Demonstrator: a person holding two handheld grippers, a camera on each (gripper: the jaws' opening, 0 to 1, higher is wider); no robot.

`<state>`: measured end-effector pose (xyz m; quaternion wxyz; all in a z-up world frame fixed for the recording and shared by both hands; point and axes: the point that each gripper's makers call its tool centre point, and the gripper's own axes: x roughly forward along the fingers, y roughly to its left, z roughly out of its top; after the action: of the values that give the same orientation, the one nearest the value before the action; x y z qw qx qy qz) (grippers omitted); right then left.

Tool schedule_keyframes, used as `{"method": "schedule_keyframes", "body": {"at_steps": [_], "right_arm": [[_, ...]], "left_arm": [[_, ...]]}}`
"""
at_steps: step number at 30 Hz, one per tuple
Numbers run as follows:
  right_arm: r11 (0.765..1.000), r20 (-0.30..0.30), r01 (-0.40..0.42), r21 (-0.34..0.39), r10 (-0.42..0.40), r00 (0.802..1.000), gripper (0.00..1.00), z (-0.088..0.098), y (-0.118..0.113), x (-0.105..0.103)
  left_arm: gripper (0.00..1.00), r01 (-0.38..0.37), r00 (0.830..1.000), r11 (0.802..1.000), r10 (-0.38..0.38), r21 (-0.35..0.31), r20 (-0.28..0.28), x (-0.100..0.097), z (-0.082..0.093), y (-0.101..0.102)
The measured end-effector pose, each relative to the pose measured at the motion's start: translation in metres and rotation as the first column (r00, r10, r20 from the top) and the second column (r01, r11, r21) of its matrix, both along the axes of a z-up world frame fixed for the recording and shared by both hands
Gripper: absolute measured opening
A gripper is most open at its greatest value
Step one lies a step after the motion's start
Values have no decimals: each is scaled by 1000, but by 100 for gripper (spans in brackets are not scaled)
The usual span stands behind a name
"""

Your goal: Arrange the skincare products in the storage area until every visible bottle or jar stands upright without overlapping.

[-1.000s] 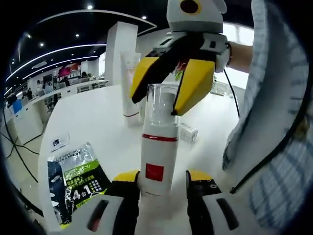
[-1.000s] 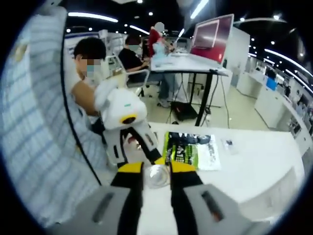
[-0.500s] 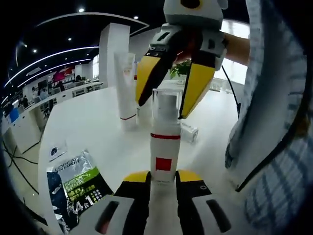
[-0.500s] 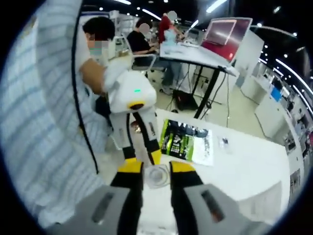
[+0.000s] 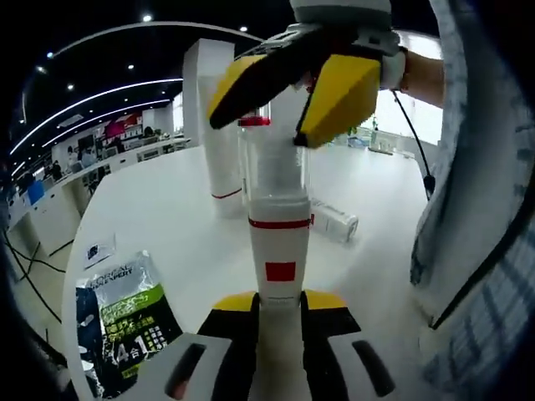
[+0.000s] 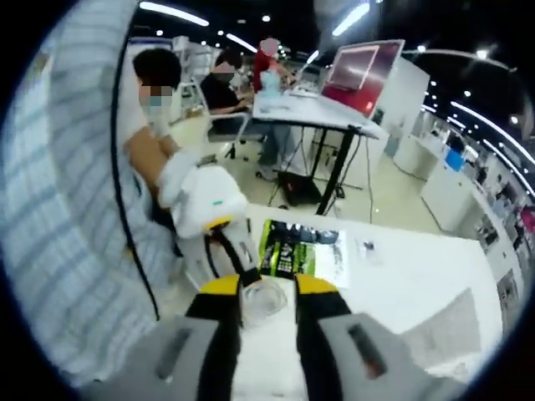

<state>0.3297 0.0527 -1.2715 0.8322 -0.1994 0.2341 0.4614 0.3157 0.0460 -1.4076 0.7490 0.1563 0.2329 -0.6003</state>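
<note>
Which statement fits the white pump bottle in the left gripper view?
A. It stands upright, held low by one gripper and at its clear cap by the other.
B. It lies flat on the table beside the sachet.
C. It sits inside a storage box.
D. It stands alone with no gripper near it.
A: the white pump bottle is upright, its base between the left gripper jaws, while the right gripper closes on its clear cap.

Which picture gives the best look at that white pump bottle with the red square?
The left gripper view. There the white pump bottle stands upright, seen side-on from base to clear cap, with the left gripper closed on its base and the right gripper at its cap. The right gripper view looks down on the clear cap.
</note>
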Motion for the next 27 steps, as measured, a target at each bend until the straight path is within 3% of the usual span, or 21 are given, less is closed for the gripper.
{"method": "schedule_keyframes", "body": {"at_steps": [3,7,11,18,21,23,24,27], "right_arm": [[999,31,38,14,-39,999,23,4,-17,-3],[993,11,106,42,-107,994,23,-1,-39,-15],[980,-12,182,75,-182,983,22,-5,-64,-30],[962,-28,268,52,-267,963,22,-17,-102,-49],[943,-38,326,68,-325,945,22,-21,-116,-55],[923,-66,376,80,-372,926,22,-28,-129,-63],[917,-73,390,81,-385,920,22,-30,-132,-66],[899,-88,430,83,-423,902,22,-38,-144,-77]], "left_arm": [[19,-26,999,1000,26,-9,25,4,3,-2],[19,-41,999,999,41,-12,15,7,4,-5],[19,-124,992,992,124,-9,14,16,4,-11],[19,-253,967,967,254,-12,18,24,5,-33],[19,-321,946,947,321,4,39,30,5,-46],[19,-405,913,914,404,4,55,41,6,-54],[19,-423,906,906,422,11,33,40,6,-56],[19,-475,880,880,474,15,41,44,7,-67]]}}
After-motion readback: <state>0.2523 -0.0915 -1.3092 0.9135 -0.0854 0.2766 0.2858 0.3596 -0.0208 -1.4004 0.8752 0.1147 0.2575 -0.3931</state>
